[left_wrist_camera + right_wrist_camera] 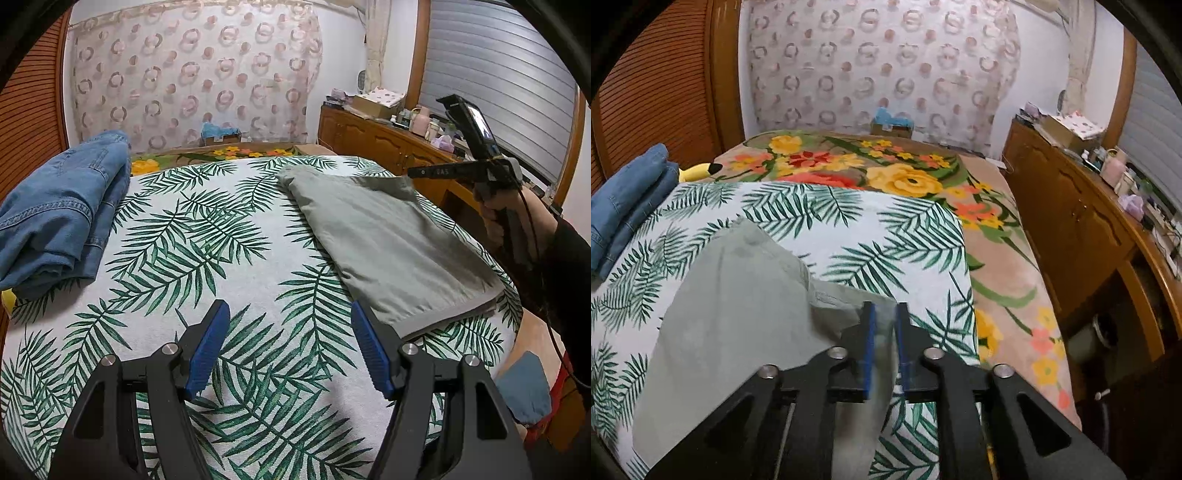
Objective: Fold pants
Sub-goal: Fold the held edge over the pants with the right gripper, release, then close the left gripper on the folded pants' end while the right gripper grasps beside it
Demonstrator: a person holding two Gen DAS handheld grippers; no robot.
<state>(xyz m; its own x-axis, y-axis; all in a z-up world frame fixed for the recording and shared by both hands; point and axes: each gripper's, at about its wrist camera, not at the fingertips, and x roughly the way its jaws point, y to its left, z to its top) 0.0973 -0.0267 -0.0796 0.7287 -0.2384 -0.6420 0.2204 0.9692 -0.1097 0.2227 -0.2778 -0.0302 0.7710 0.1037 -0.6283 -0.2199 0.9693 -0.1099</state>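
Observation:
Grey-green pants (384, 236) lie folded on the palm-leaf sheet (229, 236) at the right side of the bed. My left gripper (290, 325) is open and empty, low over the sheet, just left of the pants' near corner. My right gripper (886, 332) is shut on a corner of the pants (738, 295) and lifts that edge off the sheet. In the left wrist view the right gripper (412, 173) shows at the pants' far right corner, held by a hand.
Folded blue jeans (62, 210) sit at the left edge of the bed, also in the right wrist view (624, 206). A floral blanket (886, 173) lies beyond the sheet. A wooden cabinet (1082, 229) with clutter runs along the right.

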